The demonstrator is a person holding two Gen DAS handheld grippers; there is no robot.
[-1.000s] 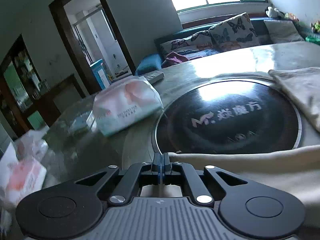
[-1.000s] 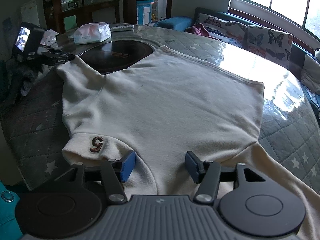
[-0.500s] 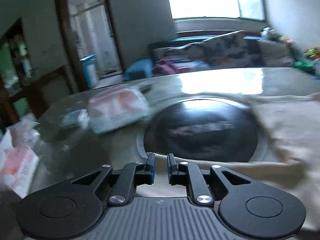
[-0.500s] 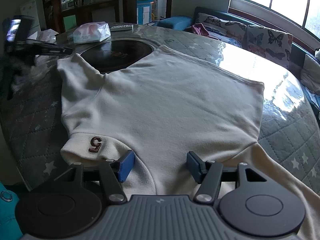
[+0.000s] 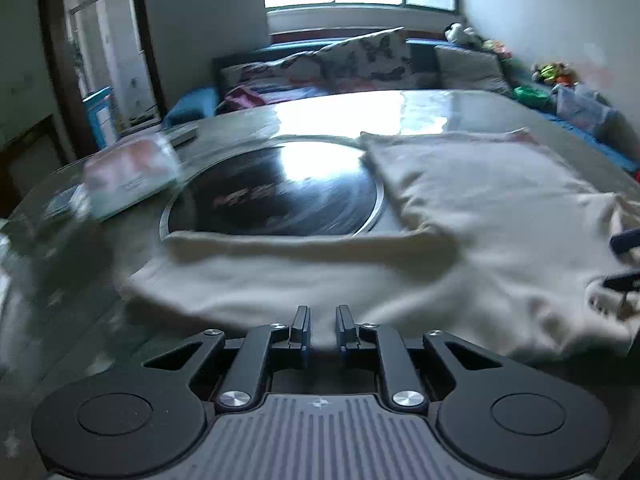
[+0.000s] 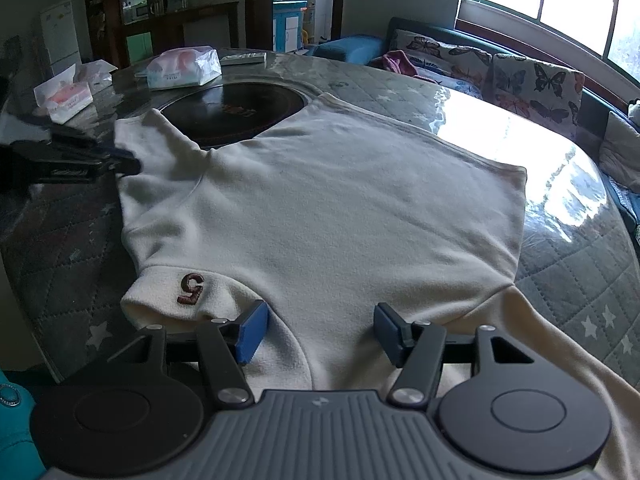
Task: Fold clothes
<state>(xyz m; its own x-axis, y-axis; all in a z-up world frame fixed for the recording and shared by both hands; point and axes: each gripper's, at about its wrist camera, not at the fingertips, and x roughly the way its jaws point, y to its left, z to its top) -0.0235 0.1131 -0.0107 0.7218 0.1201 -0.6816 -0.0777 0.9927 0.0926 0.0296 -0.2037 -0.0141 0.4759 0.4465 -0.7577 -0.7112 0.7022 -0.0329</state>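
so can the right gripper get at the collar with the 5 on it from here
Probably yes: the right gripper is open over the cream sweater, and the collar lies just beside its left finger, nothing between them.

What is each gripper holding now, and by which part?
Nothing is clearly held. The left gripper has a narrow gap with the cream sweater's sleeve edge between its fingers, not clamped. The right gripper is wide open over the collar.

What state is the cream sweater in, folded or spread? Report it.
Mostly spread: the cream sweater lies flat across the table, one sleeve stretched toward the left tool, no fold made.
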